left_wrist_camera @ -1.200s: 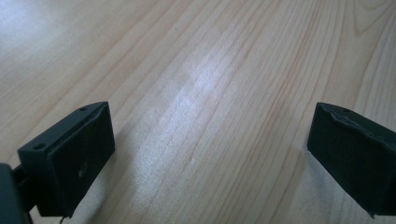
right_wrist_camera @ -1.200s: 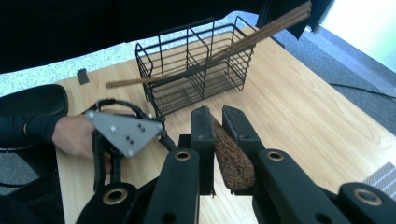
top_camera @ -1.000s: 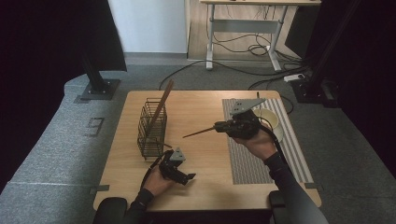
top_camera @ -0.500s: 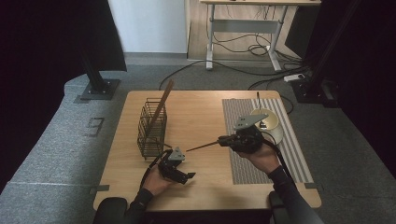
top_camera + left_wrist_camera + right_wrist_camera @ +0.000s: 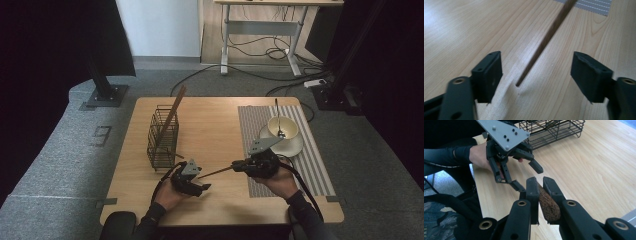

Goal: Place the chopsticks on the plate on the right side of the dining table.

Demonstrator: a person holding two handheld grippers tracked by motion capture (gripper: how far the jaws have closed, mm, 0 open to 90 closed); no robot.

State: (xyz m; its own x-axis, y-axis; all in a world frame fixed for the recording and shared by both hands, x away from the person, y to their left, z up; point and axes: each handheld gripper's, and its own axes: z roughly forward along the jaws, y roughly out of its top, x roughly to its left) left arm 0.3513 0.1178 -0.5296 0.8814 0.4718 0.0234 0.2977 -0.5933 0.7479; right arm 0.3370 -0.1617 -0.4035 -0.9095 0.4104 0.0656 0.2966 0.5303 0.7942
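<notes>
My right gripper (image 5: 236,166) (image 5: 540,185) is shut on the thick end of a dark brown wooden stick (image 5: 216,173) (image 5: 547,205). The stick slants low over the table toward my left gripper (image 5: 201,181) (image 5: 527,177). In the left gripper view its thin tip (image 5: 544,42) lies between the two jaws, apart from both pads. The left gripper (image 5: 536,72) is open; its jaws have just been closing around the tip. Both grippers sit near the table's front edge.
A black wire basket (image 5: 162,137) stands at the table's left with another long stick (image 5: 172,117) leaning out of it. On the striped grey mat (image 5: 305,160) at the right sits a pale bowl (image 5: 282,127) with a spoon, on a saucer.
My right gripper has come down and leftward with the stick, bringing its tip between the left jaws. The left jaws have narrowed; the left hand has stayed put.
</notes>
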